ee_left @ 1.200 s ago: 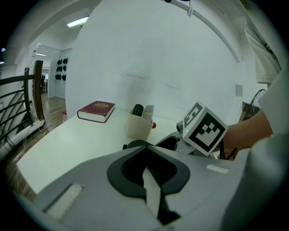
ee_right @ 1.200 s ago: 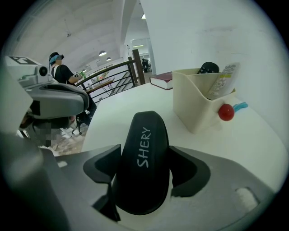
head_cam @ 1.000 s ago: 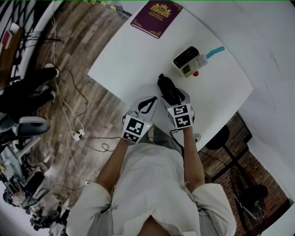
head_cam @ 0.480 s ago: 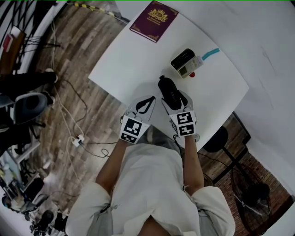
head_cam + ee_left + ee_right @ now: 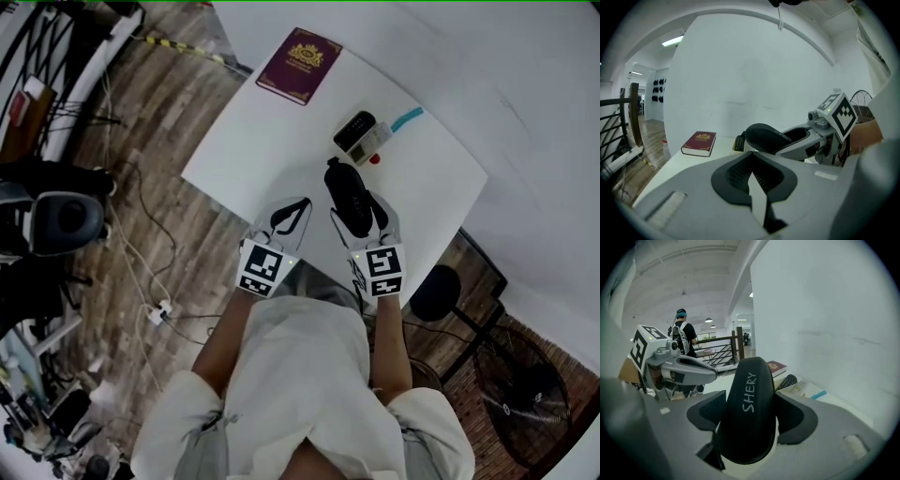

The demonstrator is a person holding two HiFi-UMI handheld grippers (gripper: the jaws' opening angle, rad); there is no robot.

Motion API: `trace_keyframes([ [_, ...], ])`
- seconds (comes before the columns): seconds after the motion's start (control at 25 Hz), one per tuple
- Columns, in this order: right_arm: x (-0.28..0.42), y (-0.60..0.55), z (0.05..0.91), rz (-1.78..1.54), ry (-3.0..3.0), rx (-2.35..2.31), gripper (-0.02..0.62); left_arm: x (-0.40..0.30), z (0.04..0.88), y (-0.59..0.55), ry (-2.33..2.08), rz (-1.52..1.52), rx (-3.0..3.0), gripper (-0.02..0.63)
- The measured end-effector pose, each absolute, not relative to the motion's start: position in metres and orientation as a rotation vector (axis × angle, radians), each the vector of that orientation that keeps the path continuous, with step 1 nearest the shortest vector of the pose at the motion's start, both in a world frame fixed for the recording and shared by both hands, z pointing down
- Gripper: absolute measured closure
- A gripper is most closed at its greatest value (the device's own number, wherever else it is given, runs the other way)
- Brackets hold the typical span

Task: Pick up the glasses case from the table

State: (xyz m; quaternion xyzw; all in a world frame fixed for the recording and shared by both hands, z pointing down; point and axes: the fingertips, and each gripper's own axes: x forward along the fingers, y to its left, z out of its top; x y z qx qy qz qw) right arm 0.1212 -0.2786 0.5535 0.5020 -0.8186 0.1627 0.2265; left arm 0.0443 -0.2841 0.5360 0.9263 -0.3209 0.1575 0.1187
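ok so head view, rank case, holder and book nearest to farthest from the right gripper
1. Case, clamped in the right gripper's jaws.
2. Holder, just beyond the case.
3. Book, farthest, up and left.

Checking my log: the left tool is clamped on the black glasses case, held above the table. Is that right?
No. It is the right tool that is clamped on the black glasses case, held above the table; the right gripper view shows it.

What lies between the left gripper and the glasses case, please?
Nothing: in the head view only bare white table shows between the left gripper and the glasses case, held in the right gripper.
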Motion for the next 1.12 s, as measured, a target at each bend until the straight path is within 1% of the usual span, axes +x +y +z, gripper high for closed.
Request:
trace_keyframes([
  [0.52,0.127,-0.248,0.463,0.261,-2.342,1.6,0.268,0.047,0.464,-0.272,-0.902,0.325,2.87,0.588],
  [0.8,0.123,-0.229,0.442,0.165,-2.343,1.653,0.273,0.042,0.446,-0.254,-0.866,0.31,2.912,0.588],
  [1.12,0.118,-0.218,0.435,0.152,-2.338,1.694,0.273,0.041,0.431,-0.244,-0.83,0.278,2.964,0.588],
])
